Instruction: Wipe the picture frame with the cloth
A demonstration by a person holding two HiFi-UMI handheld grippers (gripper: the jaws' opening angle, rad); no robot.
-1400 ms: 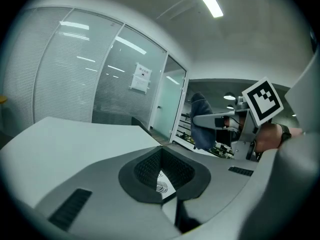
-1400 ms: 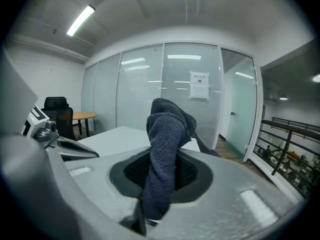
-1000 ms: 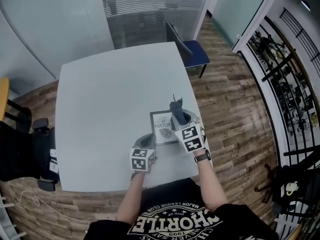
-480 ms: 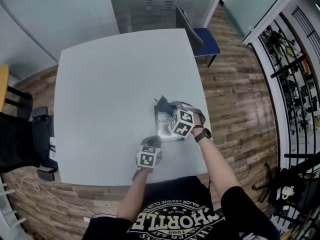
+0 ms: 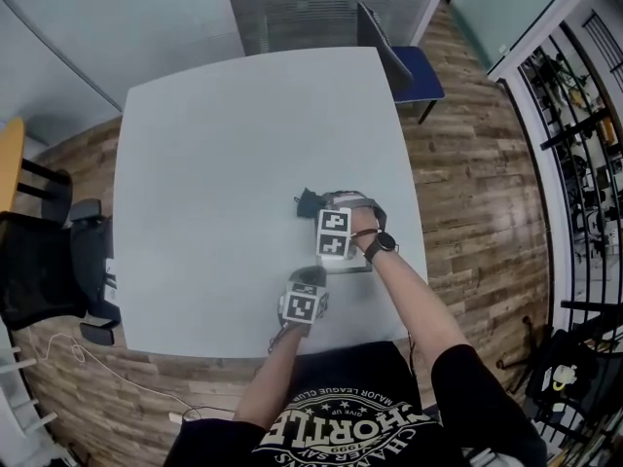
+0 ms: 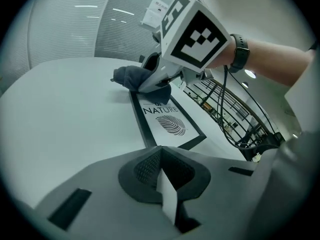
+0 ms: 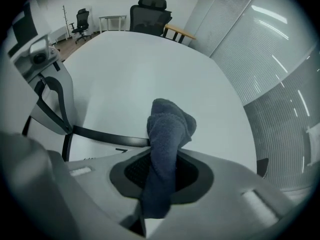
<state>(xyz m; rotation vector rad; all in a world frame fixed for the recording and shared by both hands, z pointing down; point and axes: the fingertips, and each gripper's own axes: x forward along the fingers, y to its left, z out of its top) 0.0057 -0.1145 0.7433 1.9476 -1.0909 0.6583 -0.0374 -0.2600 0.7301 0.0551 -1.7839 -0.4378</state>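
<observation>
Right tongs [image 7: 160, 181]: clenched on the cloth [image 7: 167, 126]. The dark blue-grey wad fills the gap and sticks out past the tips.
Cloth contact: the wad sits on the far black border of the picture frame [image 6: 167, 126], at the frame corner that points toward the middle of the counter [image 5: 214, 144].
Change: one second ago I had the wad at the frame's far end, on the side toward the counter's right edge. It has since travelled across that end to the opposite corner.
Meaning: I judge that as one stroke along the far border. The printed face and near border still look due for wiping.
Left tongs [image 6: 167, 184]: closed, with nothing between them. They are parked at the frame's near end, toward the counter's near edge. I cannot tell whether the tips press on the frame.
Frame position: it lies flat by the counter's right edge, close to the near-right corner, leaf print facing up.
Next stroke: it should bring the wad back over the print while the left tongs steady the near end.
</observation>
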